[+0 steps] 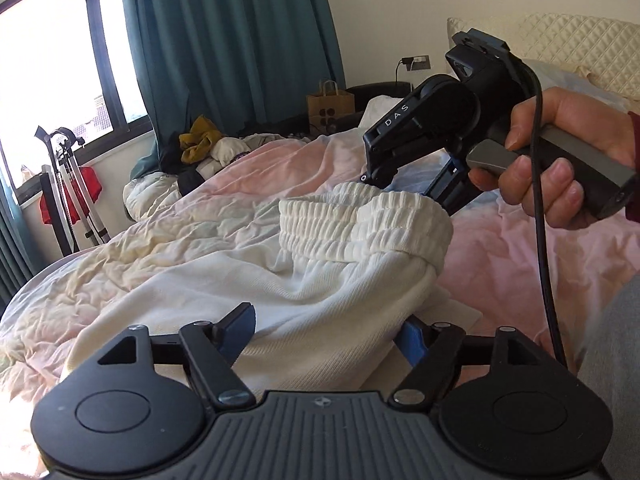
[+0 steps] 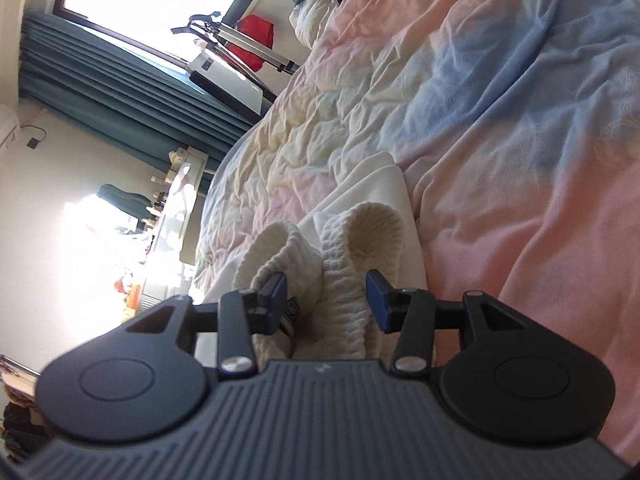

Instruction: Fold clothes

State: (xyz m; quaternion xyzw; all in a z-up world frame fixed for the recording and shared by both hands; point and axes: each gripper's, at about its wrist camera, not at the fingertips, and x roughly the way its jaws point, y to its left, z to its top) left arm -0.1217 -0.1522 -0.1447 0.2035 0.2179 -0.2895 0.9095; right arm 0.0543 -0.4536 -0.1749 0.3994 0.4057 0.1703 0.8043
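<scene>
A white ribbed garment (image 1: 320,280) with a gathered elastic waistband (image 1: 360,220) lies on the pastel duvet (image 1: 160,232). My left gripper (image 1: 326,332) is open at the garment's near end, its blue pads wide apart with the cloth lying between them. A hand holds my right gripper (image 1: 412,186) at the far side of the waistband, fingertips partly hidden behind it. In the right wrist view the bunched waistband (image 2: 348,248) sits between the parted jaws of the right gripper (image 2: 327,300), which is open. A small label shows by its left pad.
Pink, blue and cream duvet (image 2: 520,160) covers the bed. A pile of clothes (image 1: 200,144) and a paper bag (image 1: 330,104) sit at the far end. A rack with a red cloth (image 1: 68,184) stands by the window. A quilted headboard (image 1: 560,40) is at right.
</scene>
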